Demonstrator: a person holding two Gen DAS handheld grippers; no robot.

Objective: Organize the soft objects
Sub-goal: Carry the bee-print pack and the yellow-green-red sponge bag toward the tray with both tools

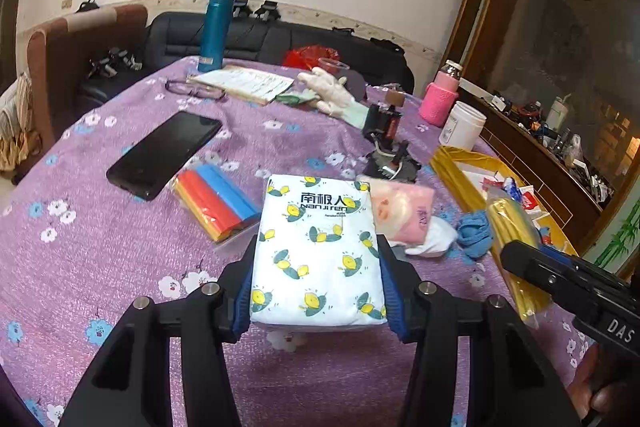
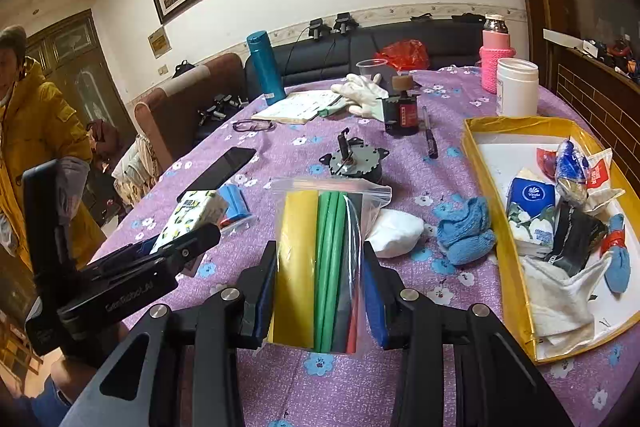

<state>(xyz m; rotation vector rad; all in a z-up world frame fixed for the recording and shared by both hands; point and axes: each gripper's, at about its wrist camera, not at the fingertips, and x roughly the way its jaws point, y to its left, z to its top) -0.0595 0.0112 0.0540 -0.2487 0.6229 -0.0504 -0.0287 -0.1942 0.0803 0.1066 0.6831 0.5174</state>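
With both hands loaded, the left gripper [image 1: 316, 279] clamping the tissue pack [image 1: 318, 251] and the right gripper [image 2: 320, 291] clamping the bag of coloured strips [image 2: 320, 267], the carrying step likely continues toward the yellow tray [image 2: 500, 227] at three o'clock.

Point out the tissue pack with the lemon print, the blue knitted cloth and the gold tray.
tissue pack [image 1: 316, 251], left wrist view, middle of its printed top face.
blue knitted cloth [image 2: 466, 231], right wrist view, centre of the bundle.
gold tray [image 2: 500, 223], right wrist view, its near left wall.
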